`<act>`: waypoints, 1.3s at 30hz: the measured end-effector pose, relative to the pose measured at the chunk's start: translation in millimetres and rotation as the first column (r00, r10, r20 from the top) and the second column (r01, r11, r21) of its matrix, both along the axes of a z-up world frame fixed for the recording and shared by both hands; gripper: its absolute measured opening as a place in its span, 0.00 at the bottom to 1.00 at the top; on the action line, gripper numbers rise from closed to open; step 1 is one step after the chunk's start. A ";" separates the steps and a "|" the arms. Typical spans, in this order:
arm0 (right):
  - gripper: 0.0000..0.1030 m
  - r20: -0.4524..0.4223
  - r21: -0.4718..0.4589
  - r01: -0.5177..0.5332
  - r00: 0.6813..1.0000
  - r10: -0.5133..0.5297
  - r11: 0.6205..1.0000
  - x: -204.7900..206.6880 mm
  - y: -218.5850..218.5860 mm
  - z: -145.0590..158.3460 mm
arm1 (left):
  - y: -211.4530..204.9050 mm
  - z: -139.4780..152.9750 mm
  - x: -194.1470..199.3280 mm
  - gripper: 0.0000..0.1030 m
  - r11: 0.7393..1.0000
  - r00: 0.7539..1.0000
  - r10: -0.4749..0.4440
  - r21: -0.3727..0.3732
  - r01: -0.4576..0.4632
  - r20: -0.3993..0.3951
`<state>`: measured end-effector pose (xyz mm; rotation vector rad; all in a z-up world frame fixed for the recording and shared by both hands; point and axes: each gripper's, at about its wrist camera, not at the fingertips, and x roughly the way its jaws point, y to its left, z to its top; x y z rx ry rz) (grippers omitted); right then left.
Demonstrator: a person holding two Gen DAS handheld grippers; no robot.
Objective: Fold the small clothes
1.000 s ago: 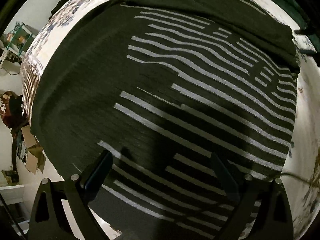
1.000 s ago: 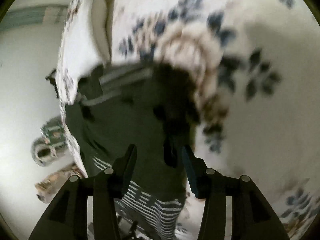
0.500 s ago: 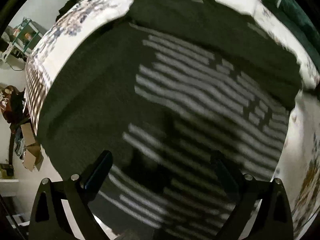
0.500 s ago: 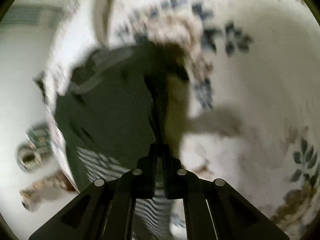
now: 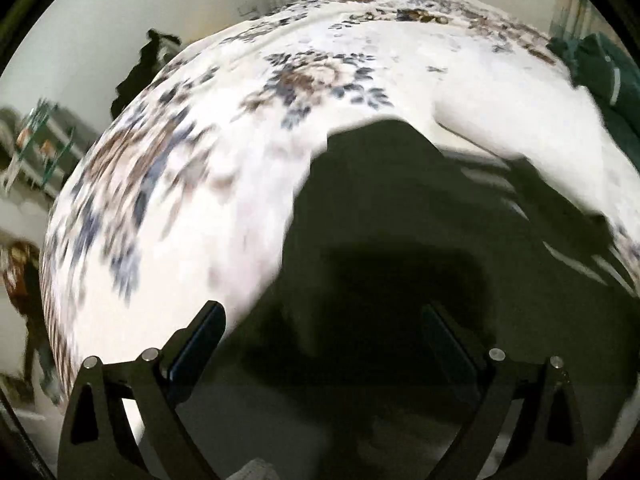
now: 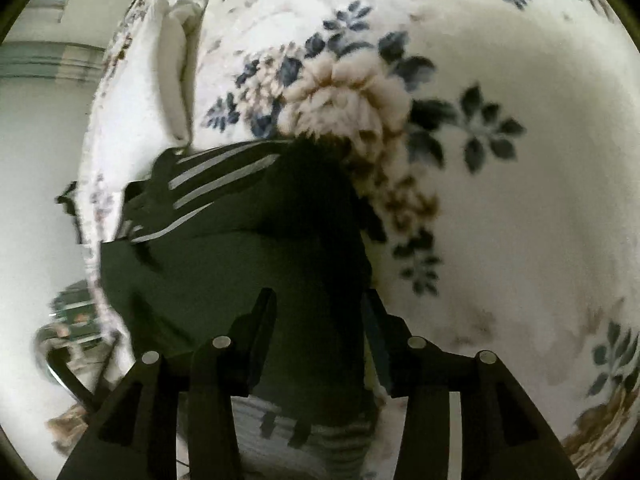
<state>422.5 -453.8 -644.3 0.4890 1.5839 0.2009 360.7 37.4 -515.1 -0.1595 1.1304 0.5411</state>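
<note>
A dark green garment with white stripes (image 5: 400,220) lies on a white floral bedspread (image 5: 200,184). In the left wrist view its plain dark part fills the lower right, with stripes at its right edge. My left gripper (image 5: 320,320) is open and hangs over the garment's left edge, holding nothing. In the right wrist view the same garment (image 6: 224,240) lies at the left, its stripes towards the far end. My right gripper (image 6: 318,300) is open, its fingers on either side of the garment's right edge.
A folded white cloth (image 6: 176,64) lies on the bed beyond the garment. A dark green bundle (image 5: 600,88) sits at the bed's far right. The bed's edge runs along the left, with shelves (image 5: 40,140) and floor clutter beyond it.
My right gripper shut on the garment's edge half a second ago and has now opened. My left gripper swung left and up, so more bedspread shows.
</note>
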 end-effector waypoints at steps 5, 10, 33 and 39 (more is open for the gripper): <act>0.05 0.076 -0.143 0.061 0.996 -0.050 0.988 -10.4 4.4 3.9 | 36.1 -39.8 48.6 0.99 0.999 0.994 -0.039 -0.031 0.036 -0.104; 0.02 0.109 -0.123 0.150 0.984 -0.137 0.981 -31.8 -5.1 41.6 | 45.6 -41.6 39.6 0.99 0.993 0.996 -0.051 -0.108 0.042 -0.078; 0.22 -0.056 -0.227 -0.540 0.838 0.542 0.811 43.3 166.7 -16.6 | -38.8 -49.1 -40.1 0.99 0.976 0.992 -0.100 -0.201 0.081 -0.082; 0.02 0.045 -0.258 -0.465 0.870 0.491 0.847 60.5 158.9 -1.1 | -41.2 -51.2 -38.5 1.00 0.973 0.988 -0.135 -0.195 0.120 -0.068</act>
